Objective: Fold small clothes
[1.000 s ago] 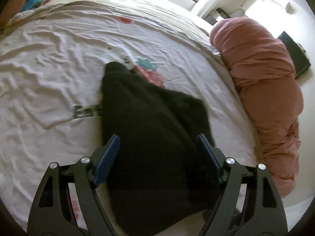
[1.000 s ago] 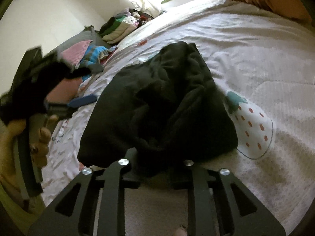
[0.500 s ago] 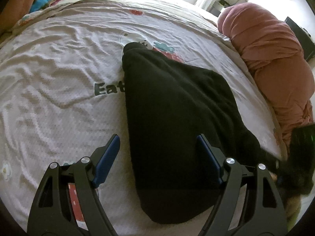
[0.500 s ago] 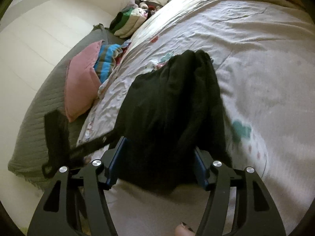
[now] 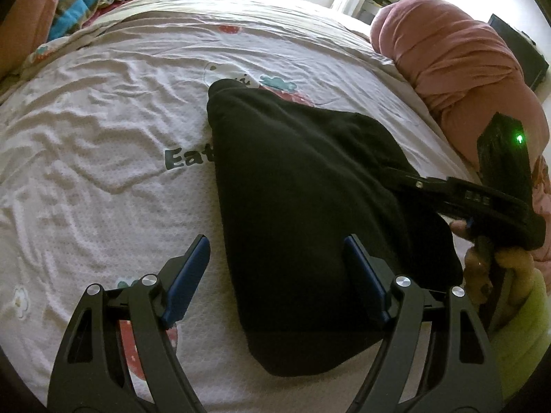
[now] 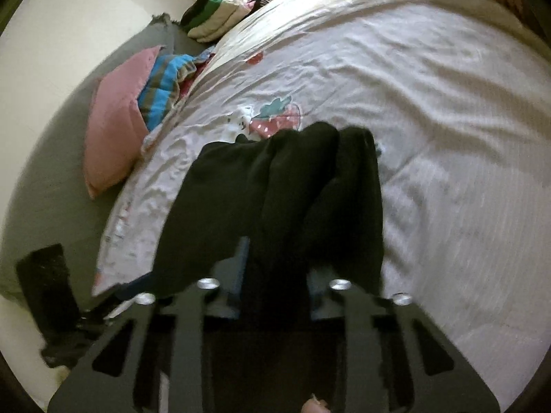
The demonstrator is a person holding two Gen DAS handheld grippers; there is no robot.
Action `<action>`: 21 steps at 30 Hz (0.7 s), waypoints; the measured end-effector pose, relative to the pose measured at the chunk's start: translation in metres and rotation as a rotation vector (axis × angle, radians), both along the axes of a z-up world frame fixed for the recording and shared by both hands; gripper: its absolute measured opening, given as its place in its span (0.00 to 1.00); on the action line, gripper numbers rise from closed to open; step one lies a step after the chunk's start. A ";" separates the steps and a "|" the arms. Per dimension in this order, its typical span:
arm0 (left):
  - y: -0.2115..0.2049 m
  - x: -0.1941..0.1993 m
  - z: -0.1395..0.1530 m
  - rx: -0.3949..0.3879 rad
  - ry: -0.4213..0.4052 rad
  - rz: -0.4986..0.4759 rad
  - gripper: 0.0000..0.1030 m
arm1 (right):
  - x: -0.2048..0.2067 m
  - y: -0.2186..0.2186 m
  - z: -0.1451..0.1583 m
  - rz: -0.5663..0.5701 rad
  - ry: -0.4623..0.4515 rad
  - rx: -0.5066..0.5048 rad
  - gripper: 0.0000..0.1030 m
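The black garment [image 5: 310, 206] looks soft and limp, best gripped at its near edge. The right gripper [image 6: 273, 296] is closing on a bunched fold, seemingly pinching it; the left gripper [image 5: 275, 275] hovers wide apart, empty.

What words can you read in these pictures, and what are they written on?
"Eat": dark printed letters on the white patterned bedsheet; the black fabric garment covers whatever follows.
Small markings on the black right gripper: too blurred to read.
Right wrist view: no readable text.
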State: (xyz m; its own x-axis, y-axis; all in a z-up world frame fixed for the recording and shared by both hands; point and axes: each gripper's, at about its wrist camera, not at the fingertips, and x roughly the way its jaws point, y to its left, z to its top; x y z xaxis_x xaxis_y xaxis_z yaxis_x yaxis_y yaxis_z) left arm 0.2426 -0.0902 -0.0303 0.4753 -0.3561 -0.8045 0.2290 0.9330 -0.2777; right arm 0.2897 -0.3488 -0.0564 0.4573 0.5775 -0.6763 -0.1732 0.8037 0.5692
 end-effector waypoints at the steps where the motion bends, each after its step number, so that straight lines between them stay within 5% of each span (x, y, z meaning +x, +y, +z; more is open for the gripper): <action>1: 0.000 0.000 0.001 0.002 -0.001 0.001 0.70 | -0.001 0.003 0.004 0.008 -0.021 -0.023 0.19; 8: -0.002 0.001 0.004 -0.018 -0.006 -0.002 0.70 | -0.011 0.013 0.051 0.048 -0.245 -0.134 0.17; 16: -0.007 0.001 -0.009 -0.026 0.038 -0.015 0.72 | 0.005 -0.006 -0.007 -0.026 -0.097 -0.164 0.17; 21: -0.010 -0.004 -0.009 -0.007 0.029 -0.017 0.72 | -0.007 -0.009 -0.005 -0.051 -0.097 -0.154 0.27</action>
State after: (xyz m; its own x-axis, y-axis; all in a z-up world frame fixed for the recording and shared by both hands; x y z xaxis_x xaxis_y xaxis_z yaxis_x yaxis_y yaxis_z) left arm 0.2391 -0.1007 -0.0398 0.4457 -0.3694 -0.8154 0.2367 0.9271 -0.2907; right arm 0.2822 -0.3578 -0.0614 0.5503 0.4448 -0.7066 -0.1781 0.8894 0.4210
